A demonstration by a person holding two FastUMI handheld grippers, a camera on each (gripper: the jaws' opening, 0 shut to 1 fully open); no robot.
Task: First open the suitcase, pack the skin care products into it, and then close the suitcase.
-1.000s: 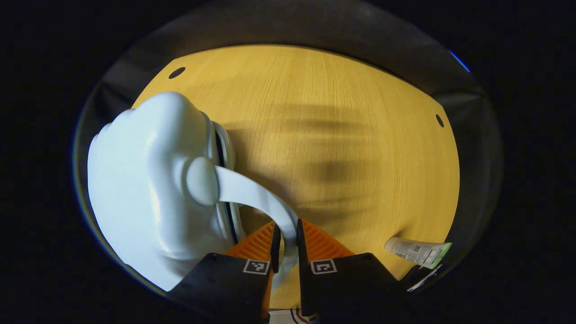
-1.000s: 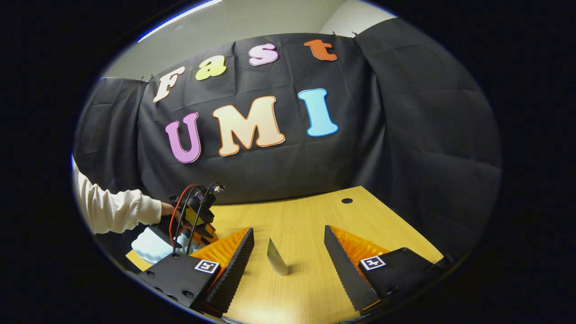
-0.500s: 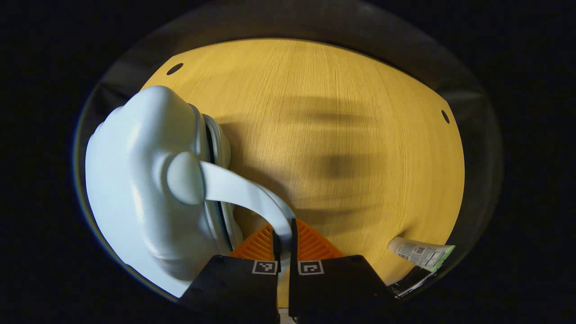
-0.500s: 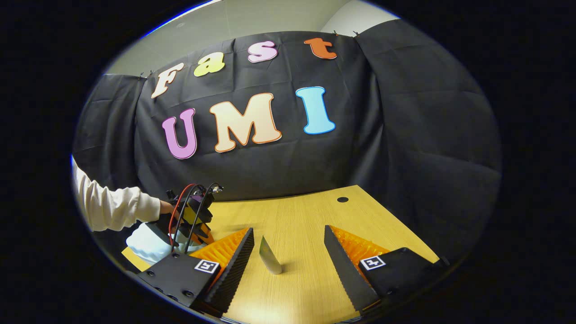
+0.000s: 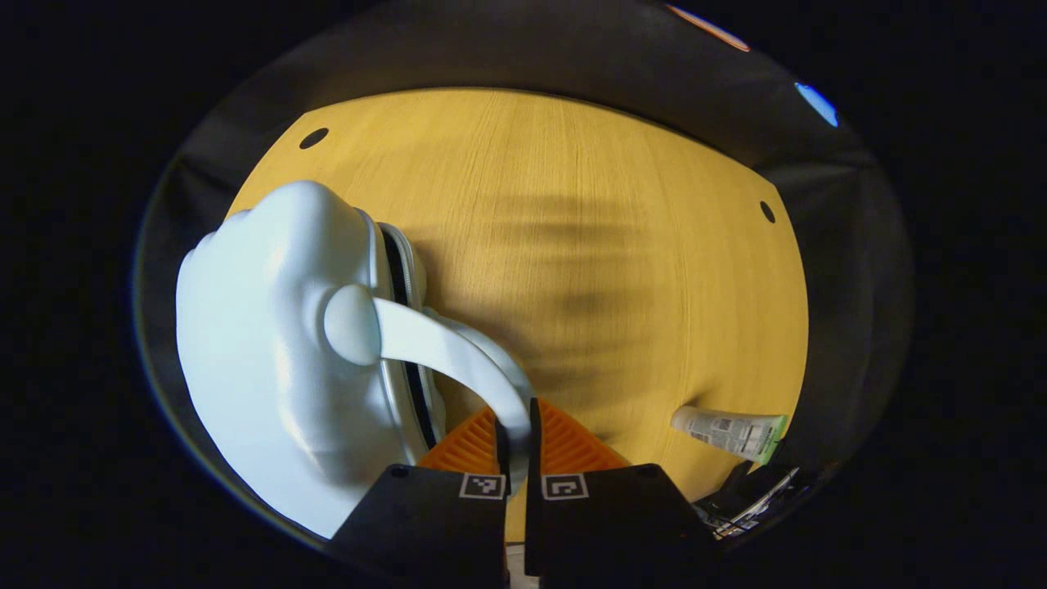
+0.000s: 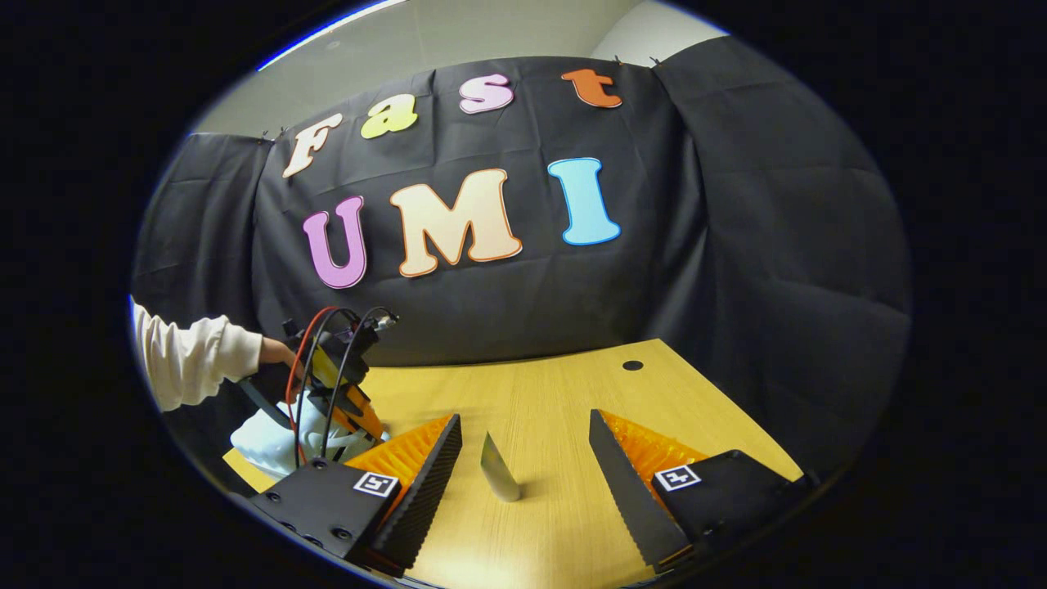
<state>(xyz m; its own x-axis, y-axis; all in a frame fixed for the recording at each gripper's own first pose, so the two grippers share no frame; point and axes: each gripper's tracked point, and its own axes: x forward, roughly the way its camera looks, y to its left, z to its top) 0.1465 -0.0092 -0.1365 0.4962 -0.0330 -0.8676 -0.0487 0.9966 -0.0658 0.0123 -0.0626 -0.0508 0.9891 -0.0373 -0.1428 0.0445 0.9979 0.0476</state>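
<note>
Pale blue hard-shell suitcase (image 5: 270, 360) on the left part of the wooden table (image 5: 589, 245), its zipper seam facing the table's middle; its curved handle (image 5: 442, 352) arcs from a round boss on the shell down to the left gripper (image 5: 515, 438), whose two fingers are pressed together on the handle's end. A skin care tube (image 5: 728, 432) with a green end lies flat near the table's right edge in the left gripper view, well apart from the case. In the right gripper view the tube (image 6: 497, 468) appears end-on between the widely spread fingers of the right gripper (image 6: 523, 458), touched by neither; this view adds what the other lacks: a white sleeve (image 6: 192, 360) and the far gripper with red and black cables (image 6: 323, 368) over the case (image 6: 282, 442), and the booth's black cloth wall (image 6: 736, 270) behind. Against the frame half a second earlier: the case sits slightly more to the right in the left gripper view; in the right gripper view the hand and far gripper stand higher; the grip on the handle is unchanged, having narrowed from a looser hold a full second ago.
</note>
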